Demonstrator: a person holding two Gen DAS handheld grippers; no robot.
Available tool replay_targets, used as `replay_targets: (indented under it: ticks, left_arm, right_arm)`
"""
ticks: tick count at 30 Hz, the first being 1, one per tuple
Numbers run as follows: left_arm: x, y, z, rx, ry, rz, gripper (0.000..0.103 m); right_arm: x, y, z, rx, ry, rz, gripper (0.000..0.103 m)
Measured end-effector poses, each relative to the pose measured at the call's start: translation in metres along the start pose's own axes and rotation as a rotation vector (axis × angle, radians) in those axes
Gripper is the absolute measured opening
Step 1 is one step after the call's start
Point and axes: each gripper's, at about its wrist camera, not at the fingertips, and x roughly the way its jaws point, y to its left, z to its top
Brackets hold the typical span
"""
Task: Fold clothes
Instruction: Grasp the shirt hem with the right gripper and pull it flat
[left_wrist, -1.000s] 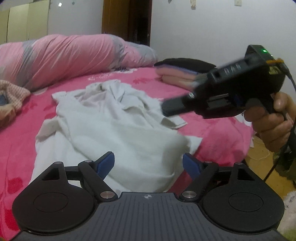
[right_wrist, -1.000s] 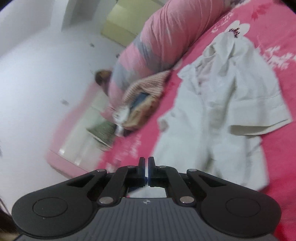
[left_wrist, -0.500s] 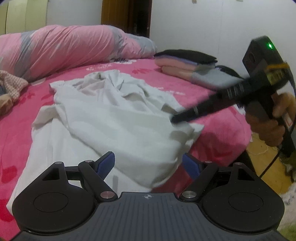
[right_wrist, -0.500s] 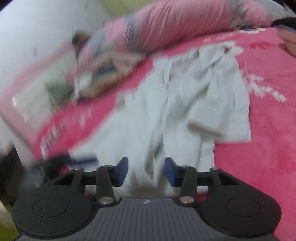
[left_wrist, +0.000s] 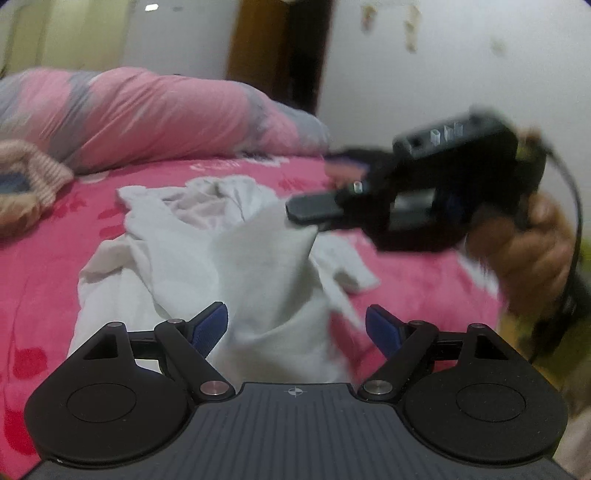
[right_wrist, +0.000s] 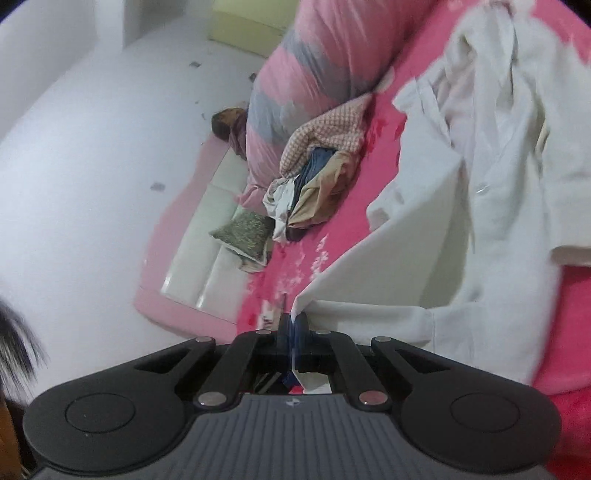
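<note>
Looking along my left tongs, the blue tips stand wide apart with nothing between them, and the white shirt lies crumpled on the pink bed just ahead of them. My right tongs show here from the side, blurred, held in my right hand; their tip meets a corner of the shirt, which rises off the bed in a peak. A pink and grey quilt lies rolled along the far side of the bed. Looking along my right tongs, the tips are pressed together on an edge of the white shirt, whose cloth stretches away from them across the pink bed. Beside the shirt a heap of other clothes lies against the quilt.
</note>
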Motion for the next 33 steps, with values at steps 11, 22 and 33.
replay_targets:
  ticks: [11, 22, 33]
  left_arm:
    - [-0.006, 0.06, 0.012, -0.311, -0.05, -0.031, 0.015]
    - [-0.019, 0.131, 0.013, -0.639, -0.129, -0.109, 0.0]
    - [0.0, 0.16, 0.011, -0.653, -0.005, -0.048, 0.012]
  right_arm:
    - [0.042, -0.01, 0.012, 0.082, 0.01, 0.067, 0.001]
    - [0.015, -0.043, 0.037, 0.104, -0.167, -0.031, 0.005]
    - [0.027, -0.101, 0.024, 0.122, -0.172, -0.289, 0.005]
